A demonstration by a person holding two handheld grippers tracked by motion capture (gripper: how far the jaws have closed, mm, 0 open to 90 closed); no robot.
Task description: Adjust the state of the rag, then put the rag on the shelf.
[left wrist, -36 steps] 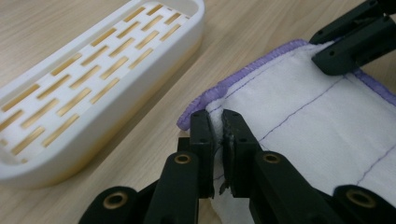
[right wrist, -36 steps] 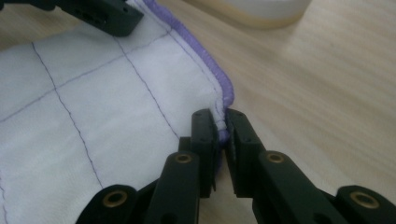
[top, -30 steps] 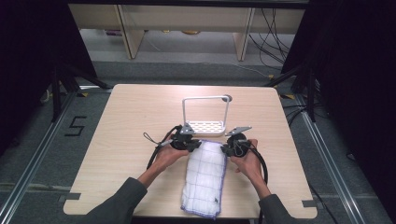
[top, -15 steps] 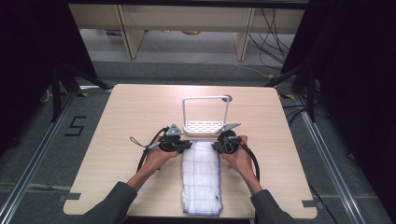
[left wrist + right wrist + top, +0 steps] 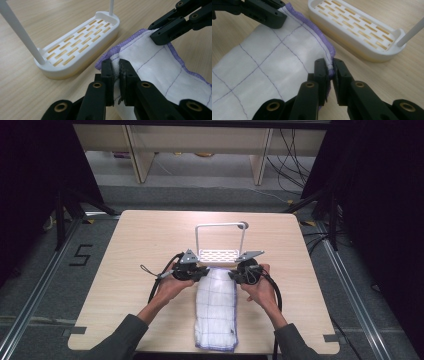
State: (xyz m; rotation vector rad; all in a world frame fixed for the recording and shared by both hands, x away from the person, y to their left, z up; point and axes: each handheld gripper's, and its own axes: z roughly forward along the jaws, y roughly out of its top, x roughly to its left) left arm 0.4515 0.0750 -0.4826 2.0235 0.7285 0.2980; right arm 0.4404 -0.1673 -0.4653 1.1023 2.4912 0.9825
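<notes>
A white towel (image 5: pixel 216 307) with purple stitched lines and a purple hem lies folded lengthwise on the table, stretching toward the near edge. My left gripper (image 5: pixel 204 271) is shut on its far left corner; the left gripper view has the cloth (image 5: pixel 160 62) pinched between the jaws (image 5: pixel 116 68). My right gripper (image 5: pixel 232 274) is shut on the far right corner, the hem (image 5: pixel 322 45) clamped between its jaws (image 5: pixel 330 66). Just beyond the towel stands a white rack (image 5: pixel 220 254) with a slotted base and a tall hoop rail.
The wooden table (image 5: pixel 140 240) has bare surface left, right and behind the rack. A round cable hole (image 5: pixel 243 225) sits at the far edge. Black cables trail from both grippers across the tabletop beside the forearms.
Both grippers have carried the towel's far end away from me toward the rack, and the towel now lies straighter.
</notes>
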